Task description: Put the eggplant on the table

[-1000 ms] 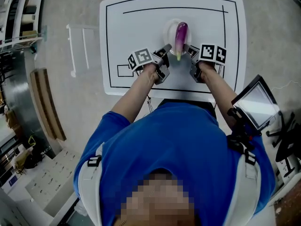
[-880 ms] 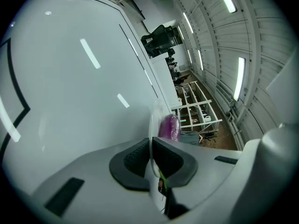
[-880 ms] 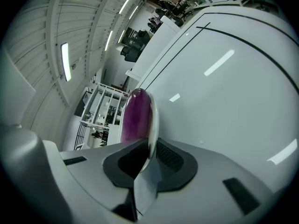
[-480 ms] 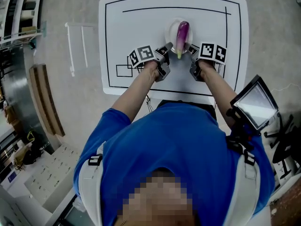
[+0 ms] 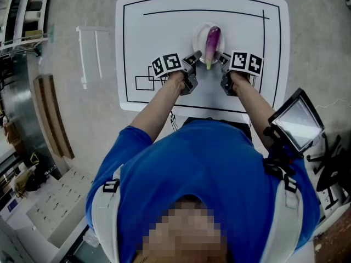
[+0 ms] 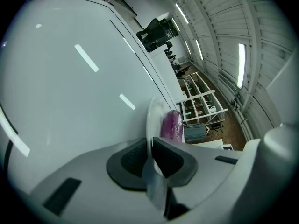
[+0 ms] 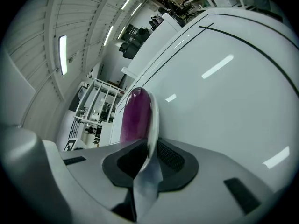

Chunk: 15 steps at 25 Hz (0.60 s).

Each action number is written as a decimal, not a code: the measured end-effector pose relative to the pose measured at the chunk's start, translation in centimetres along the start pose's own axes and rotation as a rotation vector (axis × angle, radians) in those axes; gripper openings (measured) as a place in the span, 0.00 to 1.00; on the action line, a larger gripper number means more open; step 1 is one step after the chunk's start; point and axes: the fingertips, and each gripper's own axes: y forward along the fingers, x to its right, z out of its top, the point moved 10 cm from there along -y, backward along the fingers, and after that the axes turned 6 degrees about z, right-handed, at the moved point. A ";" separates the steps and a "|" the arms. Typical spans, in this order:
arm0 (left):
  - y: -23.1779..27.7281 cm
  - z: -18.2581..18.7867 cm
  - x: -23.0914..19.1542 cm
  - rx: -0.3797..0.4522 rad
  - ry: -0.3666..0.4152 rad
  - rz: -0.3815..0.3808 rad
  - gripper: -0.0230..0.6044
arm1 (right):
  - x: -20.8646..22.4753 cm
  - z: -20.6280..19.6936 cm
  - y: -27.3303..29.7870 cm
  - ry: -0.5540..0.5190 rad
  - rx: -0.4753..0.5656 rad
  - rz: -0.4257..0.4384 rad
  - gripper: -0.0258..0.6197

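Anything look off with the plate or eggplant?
Nothing stands out: the eggplant lies on the plate, and the left gripper and right gripper clamp its rim on opposite sides. No spill or damage shows.

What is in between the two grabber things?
A round white plate carrying the purple eggplant, seen in the head view. The left gripper and right gripper each pinch its rim.

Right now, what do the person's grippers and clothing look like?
The left gripper and right gripper are grey-bodied with dark ribbed pads, each bearing a white cube with black square markers. The person wears a blue short-sleeved shirt and pale shoulder straps.
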 end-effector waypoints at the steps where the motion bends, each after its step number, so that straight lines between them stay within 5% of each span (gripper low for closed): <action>1: 0.0 0.0 0.0 0.000 0.009 0.005 0.08 | 0.0 0.0 0.0 -0.005 -0.002 -0.003 0.10; 15: -0.3 0.9 -0.3 0.033 0.172 0.093 0.11 | 0.7 1.0 -0.7 -0.059 0.032 -0.076 0.12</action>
